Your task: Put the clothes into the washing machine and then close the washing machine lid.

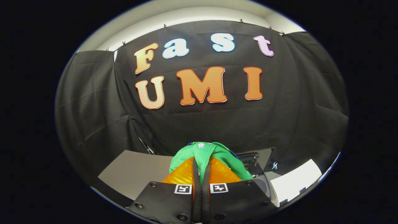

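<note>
Green cloth (203,154) sits pinched between the nearly closed fingers of the hand-held gripper (201,174), bunching over their tips.

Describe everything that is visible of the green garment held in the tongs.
The green garment is a soft, bunched piece of cloth, plain green, with a small pale snap or button near its top and a bit of blue at one edge. A narrow fold of it runs down between the two fingers of the tongs, which press on it from both sides. It is lifted above the grey table.
</note>
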The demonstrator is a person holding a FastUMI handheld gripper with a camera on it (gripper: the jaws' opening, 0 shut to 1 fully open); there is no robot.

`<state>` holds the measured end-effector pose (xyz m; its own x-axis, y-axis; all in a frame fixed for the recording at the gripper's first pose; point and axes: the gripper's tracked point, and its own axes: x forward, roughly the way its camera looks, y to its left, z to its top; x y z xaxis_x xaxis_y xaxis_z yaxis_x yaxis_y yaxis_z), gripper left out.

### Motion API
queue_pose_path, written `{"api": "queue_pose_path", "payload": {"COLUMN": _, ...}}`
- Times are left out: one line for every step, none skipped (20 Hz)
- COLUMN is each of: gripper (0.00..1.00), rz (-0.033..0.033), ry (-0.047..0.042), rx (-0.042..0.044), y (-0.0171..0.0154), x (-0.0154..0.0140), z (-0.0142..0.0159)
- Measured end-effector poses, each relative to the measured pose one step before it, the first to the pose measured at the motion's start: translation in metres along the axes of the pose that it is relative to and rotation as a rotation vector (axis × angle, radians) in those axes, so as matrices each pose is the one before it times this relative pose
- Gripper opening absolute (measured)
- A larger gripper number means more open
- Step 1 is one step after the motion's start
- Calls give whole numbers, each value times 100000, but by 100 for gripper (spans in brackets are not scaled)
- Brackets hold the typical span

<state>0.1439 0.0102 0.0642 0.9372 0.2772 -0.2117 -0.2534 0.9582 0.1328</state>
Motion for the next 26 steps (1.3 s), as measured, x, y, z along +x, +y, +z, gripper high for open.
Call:
{"api": "queue_pose_path", "payload": {"gripper": 8, "rz": 12, "ry": 632, "rx": 356, "y": -1184, "x": 51, "z": -317}}
{"api": "queue_pose_path", "payload": {"gripper": 8, "rz": -146, "ry": 754, "rx": 358, "y": -1200, "x": 147, "z": -359}}
{"api": "queue_pose_path", "payload": {"gripper": 8, "rz": 83, "ry": 867, "rx": 224, "y": -1140, "x": 185, "z": -405}}
{"api": "queue_pose_path", "payload": {"gripper": 8, "rz": -45, "ry": 1014, "rx": 210, "y": -984, "x": 177, "z": -594}}
{"api": "queue_pose_path", "payload": {"gripper": 8, "rz": 97, "ry": 1100, "rx": 81, "y": -921, "x": 227, "z": -604}}
{"api": "queue_pose_path", "payload": {"gripper": 8, "rz": -54, "ry": 1159, "rx": 33, "y": -842, "x": 332, "z": -793}}
{"api": "queue_pose_path", "payload": {"gripper": 8, "rz": 12, "ry": 1166, "rx": 37, "y": -905, "x": 424, "z": -737}}
{"api": "queue_pose_path", "payload": {"gripper": 8, "rz": 7, "ry": 1455, "rx": -58, "y": -764, "x": 330, "z": -763}}
{"api": "queue_pose_path", "payload": {"gripper": 8, "rz": 296, "ry": 1805, "rx": -184, "y": -768, "x": 506, "z": -1008}}
{"api": "queue_pose_path", "payload": {"gripper": 8, "rz": 316, "ry": 1722, "rx": -298, "y": -625, "x": 516, "z": -947}}
{"api": "queue_pose_path", "payload": {"gripper": 8, "rz": 263, "ry": 1831, "rx": -306, "y": -534, "x": 541, "z": -1028}}
{"api": "queue_pose_path", "payload": {"gripper": 8, "rz": 336, "ry": 2005, "rx": -475, "y": -416, "x": 648, "z": -1060}}
{"api": "queue_pose_path", "payload": {"gripper": 8, "rz": 216, "ry": 1926, "rx": -600, "y": -293, "x": 686, "z": -1022}}
{"api": "queue_pose_path", "payload": {"gripper": 8, "rz": 116, "ry": 2118, "rx": -734, "y": -388, "x": 694, "z": -987}}
{"api": "queue_pose_path", "payload": {"gripper": 8, "rz": 389, "ry": 1979, "rx": -467, "y": -289, "x": 699, "z": -1013}}
{"api": "queue_pose_path", "payload": {"gripper": 8, "rz": 239, "ry": 2033, "rx": -242, "y": -217, "x": 684, "z": -837}}
{"api": "queue_pose_path", "payload": {"gripper": 8, "rz": 128, "ry": 2337, "rx": -227, "y": -228, "x": 691, "z": -922}}
{"api": "queue_pose_path", "payload": {"gripper": 8, "rz": 84, "ry": 2106, "rx": -260, "y": -309, "x": 678, "z": -942}}
{"api": "queue_pose_path", "payload": {"gripper": 8, "rz": 111, "ry": 1648, "rx": -190, "y": -221, "x": 658, "z": -726}}
{"api": "queue_pose_path", "payload": {"gripper": 8, "rz": 30, "ry": 1353, "rx": -360, "y": -231, "x": 653, "z": -605}}
{"api": "queue_pose_path", "payload": {"gripper": 8, "rz": 27, "ry": 1184, "rx": -337, "y": -470, "x": 756, "z": -437}}
{"api": "queue_pose_path", "payload": {"gripper": 8, "rz": 281, "ry": 1311, "rx": -188, "y": -326, "x": 936, "z": -705}}
{"api": "queue_pose_path", "payload": {"gripper": 8, "rz": 77, "ry": 1465, "rx": 115, "y": -264, "x": 876, "z": -642}}
{"api": "queue_pose_path", "payload": {"gripper": 8, "rz": -16, "ry": 1173, "rx": 88, "y": -284, "x": 532, "z": -617}}
{"api": "queue_pose_path", "payload": {"gripper": 8, "rz": -157, "ry": 1012, "rx": -23, "y": -237, "x": 665, "z": -504}}
{"api": "queue_pose_path", "payload": {"gripper": 8, "rz": -266, "ry": 930, "rx": -60, "y": -232, "x": 697, "z": -564}}
